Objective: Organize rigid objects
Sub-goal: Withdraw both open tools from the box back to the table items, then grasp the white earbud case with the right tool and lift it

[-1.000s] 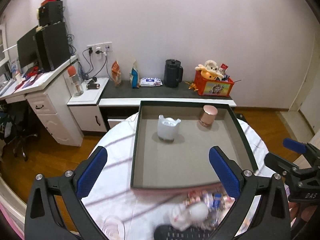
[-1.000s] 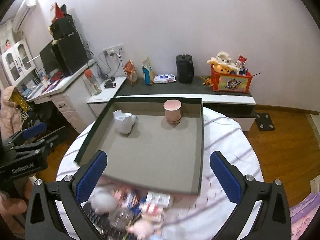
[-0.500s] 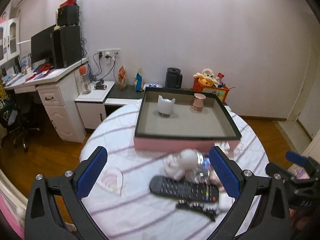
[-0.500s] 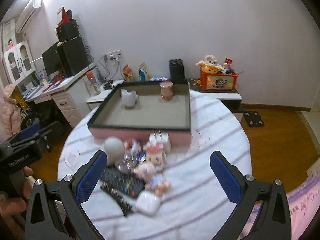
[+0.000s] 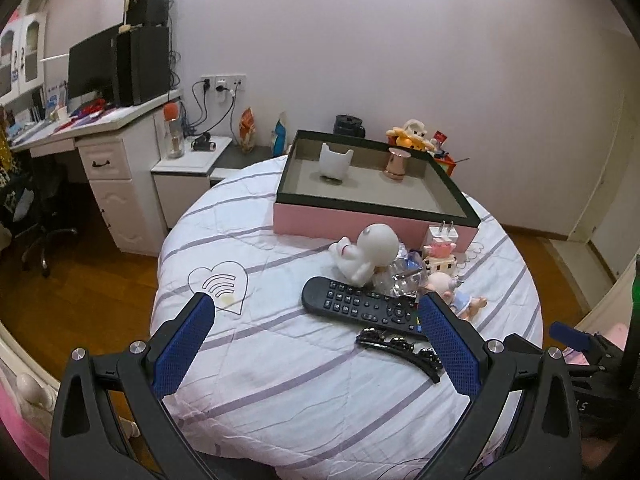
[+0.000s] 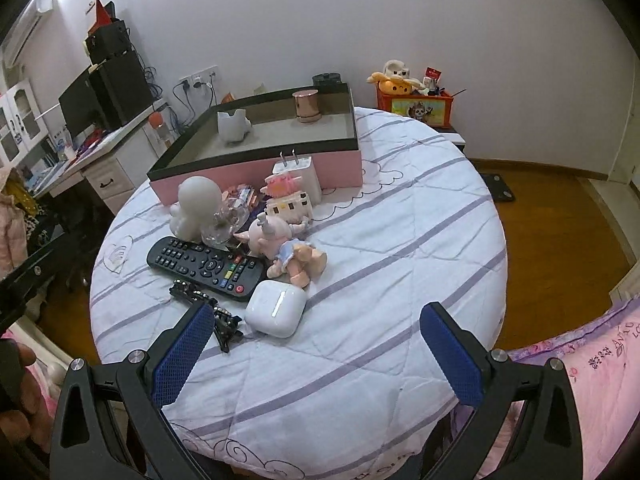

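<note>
Our loose things lie in a heap at the middle of both views: the remote [image 6: 206,266], the white earbud case [image 6: 276,308] just below it, the black hair clip [image 6: 206,310] at its lower left, the pink doll [image 6: 286,246], the white figure [image 6: 196,210], a clear glass piece [image 6: 228,220], a little toy house [image 6: 288,204] and a white plug [image 6: 298,174] standing against the box. The pink box [image 6: 260,170] sits above the heap, and in its upper part stand a white cup [image 6: 234,126] and a copper cup [image 6: 306,106].

What has changed for us is the standpoint. A second ago both claws hung over the box, which filled the frame, with the heap blurred at the bottom edge. Now we have pulled back and down, so the box has shrunk toward the upper middle and the whole heap is sharp on the striped cloth [image 6: 400,240].

The left claw [image 5: 318,350] and the right claw [image 6: 316,354] are both spread wide and carry nothing. We judge that two things are stowed and the rest wait. The earbud case lies nearest the right claw, and it looks the easiest next pick; the hair clip is low and thin, likely harder to pinch.
</note>
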Available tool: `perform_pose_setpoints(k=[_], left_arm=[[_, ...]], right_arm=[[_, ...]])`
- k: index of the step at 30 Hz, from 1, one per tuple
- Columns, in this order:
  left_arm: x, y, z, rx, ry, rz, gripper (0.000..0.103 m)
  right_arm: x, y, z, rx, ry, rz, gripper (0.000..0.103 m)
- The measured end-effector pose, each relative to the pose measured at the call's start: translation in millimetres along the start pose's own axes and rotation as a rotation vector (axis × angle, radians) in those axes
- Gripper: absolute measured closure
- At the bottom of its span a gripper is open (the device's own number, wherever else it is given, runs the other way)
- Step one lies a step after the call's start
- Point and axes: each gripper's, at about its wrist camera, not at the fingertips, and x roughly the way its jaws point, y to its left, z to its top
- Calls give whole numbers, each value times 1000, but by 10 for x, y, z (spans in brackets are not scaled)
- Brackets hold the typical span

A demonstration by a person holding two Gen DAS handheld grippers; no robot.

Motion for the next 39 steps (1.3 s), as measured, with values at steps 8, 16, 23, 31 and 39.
perform_pose_setpoints(k=[8,16,23,31,39], left_arm=[[119,-15,-90,16,34,8,0],[343,-64,-212,23,100,15,0],[472,-102,-267,20,137,16,0],[552,-168,-326,22,167,19,0],[604,-265,-396,32,193,8,0]], right_arm=[[285,100,-65,-19,59,8,6],[570,134,-85,-25,114,25,29],[664,170,-70,-47,108,24,30],[617,75,-70,-61,90,17,60],[550,26,-154,-103,74,28,59]])
